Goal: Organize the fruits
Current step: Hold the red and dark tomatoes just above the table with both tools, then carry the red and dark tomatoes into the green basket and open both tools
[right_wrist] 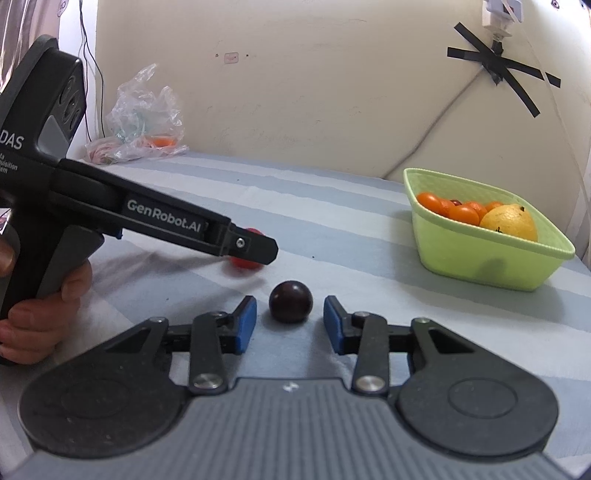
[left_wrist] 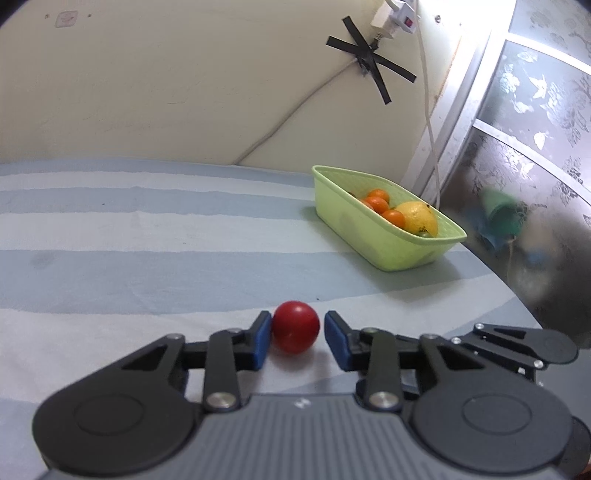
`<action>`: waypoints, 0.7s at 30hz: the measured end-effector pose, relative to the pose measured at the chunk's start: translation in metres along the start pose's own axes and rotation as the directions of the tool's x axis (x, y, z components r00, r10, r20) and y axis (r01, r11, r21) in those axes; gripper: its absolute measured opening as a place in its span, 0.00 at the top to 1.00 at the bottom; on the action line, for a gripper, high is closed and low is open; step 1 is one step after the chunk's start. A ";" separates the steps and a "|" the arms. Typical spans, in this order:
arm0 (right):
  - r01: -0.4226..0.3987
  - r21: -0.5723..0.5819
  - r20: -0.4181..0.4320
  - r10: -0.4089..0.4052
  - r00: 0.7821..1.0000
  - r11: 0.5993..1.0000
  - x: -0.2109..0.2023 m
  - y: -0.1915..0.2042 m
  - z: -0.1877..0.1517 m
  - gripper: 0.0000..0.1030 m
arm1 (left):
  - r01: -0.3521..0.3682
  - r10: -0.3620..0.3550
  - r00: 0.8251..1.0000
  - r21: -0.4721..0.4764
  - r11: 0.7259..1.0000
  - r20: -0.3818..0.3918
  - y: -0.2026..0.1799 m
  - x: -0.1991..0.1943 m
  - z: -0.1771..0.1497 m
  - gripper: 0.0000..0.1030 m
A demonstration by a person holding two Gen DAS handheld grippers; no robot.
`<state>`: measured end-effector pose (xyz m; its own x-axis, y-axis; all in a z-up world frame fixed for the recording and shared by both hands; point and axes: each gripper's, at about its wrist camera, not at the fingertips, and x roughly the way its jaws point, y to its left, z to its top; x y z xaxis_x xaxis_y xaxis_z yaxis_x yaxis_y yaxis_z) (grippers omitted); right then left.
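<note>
Basket (left_wrist: 388, 254) with oranges (left_wrist: 376, 203) and lemon (left_wrist: 421, 218); left tongs (left_wrist: 297, 321), right tongs (right_wrist: 290, 306) both open

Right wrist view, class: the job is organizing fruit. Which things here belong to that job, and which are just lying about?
Belong to the job: red fruit, dark fruit, green basket, small oranges, yellow fruit.

Just lying about: plastic bag, black tape, white plug.
</note>
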<state>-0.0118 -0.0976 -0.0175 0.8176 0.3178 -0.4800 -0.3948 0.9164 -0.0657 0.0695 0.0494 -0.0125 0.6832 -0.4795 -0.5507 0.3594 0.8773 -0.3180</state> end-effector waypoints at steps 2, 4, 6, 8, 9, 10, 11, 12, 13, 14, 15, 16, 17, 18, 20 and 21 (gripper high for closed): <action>-0.007 -0.012 0.002 0.007 1.000 1.000 0.000 0.002 0.000 0.70 | -0.001 0.001 1.000 0.008 1.000 0.001 0.000 -0.001 0.000 0.72; 0.011 -0.024 0.007 -0.010 1.000 1.000 -0.001 0.004 -0.001 0.74 | 0.001 -0.001 1.000 0.008 1.000 0.001 0.000 -0.001 0.000 0.72; 0.015 -0.023 0.009 -0.015 1.000 1.000 -0.001 0.004 -0.001 0.74 | 0.004 -0.004 1.000 0.002 1.000 0.002 0.001 -0.001 0.000 0.72; 0.028 -0.012 0.014 -0.028 1.000 1.000 -0.002 0.002 -0.001 0.74 | 0.011 -0.011 1.000 -0.007 1.000 0.002 0.003 -0.001 0.000 0.72; 0.032 -0.002 0.017 -0.032 0.999 0.999 -0.003 0.000 -0.001 0.74 | 0.019 -0.019 1.000 -0.014 1.000 0.004 0.004 -0.001 0.001 0.72; 0.033 0.010 0.022 -0.034 0.999 0.999 -0.004 -0.001 -0.001 0.74 | 0.029 -0.029 1.000 -0.020 0.999 0.007 0.006 -0.002 0.001 0.72; 0.035 0.027 0.028 -0.035 0.999 0.999 -0.005 -0.004 -0.001 0.74 | 0.037 -0.036 0.999 -0.025 0.999 0.008 0.006 -0.002 0.002 0.72; 0.036 0.040 0.034 -0.037 0.999 0.999 -0.006 -0.006 -0.001 0.74 | 0.043 -0.042 0.999 -0.028 0.999 0.007 0.006 -0.001 0.003 0.72; 0.037 0.055 0.039 -0.039 0.998 0.998 -0.007 -0.008 -0.001 0.74 | 0.053 -0.053 0.999 -0.035 0.998 0.005 0.005 0.000 0.004 0.72; 0.037 0.072 0.046 -0.041 0.998 0.997 -0.008 -0.010 -0.001 0.74 | 0.066 -0.066 0.998 -0.043 0.997 0.002 0.004 0.001 0.007 0.72; 0.040 0.087 0.052 -0.045 0.998 0.995 -0.009 -0.013 0.000 0.74 | 0.080 -0.080 0.997 -0.046 0.996 -0.001 0.002 0.003 0.011 0.72; 0.039 0.099 0.058 -0.045 0.997 0.994 -0.010 -0.016 0.000 0.74 | 0.091 -0.091 0.996 -0.043 0.995 0.001 -0.001 0.004 0.015 0.72; 0.040 0.111 0.065 -0.047 0.997 0.993 -0.012 -0.020 0.002 0.74 | 0.100 -0.100 0.995 -0.030 0.995 0.011 -0.006 0.005 0.021 0.72; 0.052 0.115 0.074 -0.061 0.995 0.992 -0.013 -0.024 0.004 0.74 | 0.109 -0.108 0.994 -0.017 0.994 0.021 -0.012 0.007 0.030 0.72; 0.089 0.125 0.106 -0.103 0.989 0.988 -0.018 -0.036 0.010 0.74 | 0.126 -0.126 0.991 0.002 0.992 0.037 -0.023 0.011 0.046 0.72; 0.101 0.136 0.126 -0.119 0.985 0.986 -0.021 -0.044 0.015 0.74 | 0.136 -0.137 0.990 0.010 0.991 0.043 -0.029 0.014 0.055 0.72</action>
<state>-0.0050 -0.1410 0.0087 0.9050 0.2351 -0.3544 -0.2493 0.9684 0.0058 0.1034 0.0188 0.0311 0.6544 -0.5936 -0.4683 0.4555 0.8039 -0.3825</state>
